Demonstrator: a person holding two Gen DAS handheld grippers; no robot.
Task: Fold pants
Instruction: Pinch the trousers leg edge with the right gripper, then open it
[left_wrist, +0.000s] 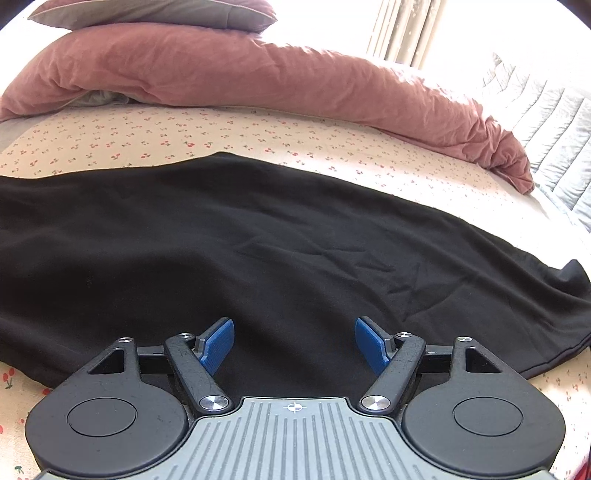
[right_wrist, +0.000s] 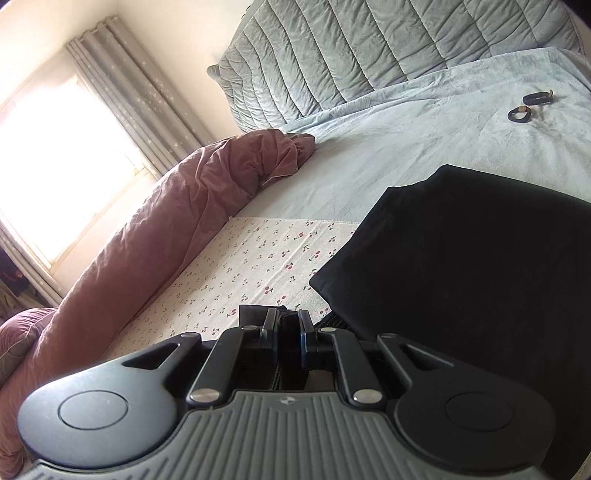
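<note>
Black pants (left_wrist: 258, 236) lie spread flat across the cherry-print sheet (left_wrist: 110, 136), likely smoothed for folding. Left gripper (left_wrist: 294, 341) hovers over the near edge, jaws wide and empty, seemingly ready to pinch. Right gripper (right_wrist: 288, 334) is clenched on a black fabric edge, probably to lift it.

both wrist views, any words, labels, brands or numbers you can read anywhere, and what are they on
No readable text in either view.
Left gripper: a white crosshair mark on the grey ribbed housing, a sign only, no letters.
Right gripper: a small pale emblem on its housing, too small to read.
Bed sheet: a cherry print, no writing.
Black pants: no label or tag showing.
Two small dark loops on the blue blanket: pale tabs, too small to read.
</note>
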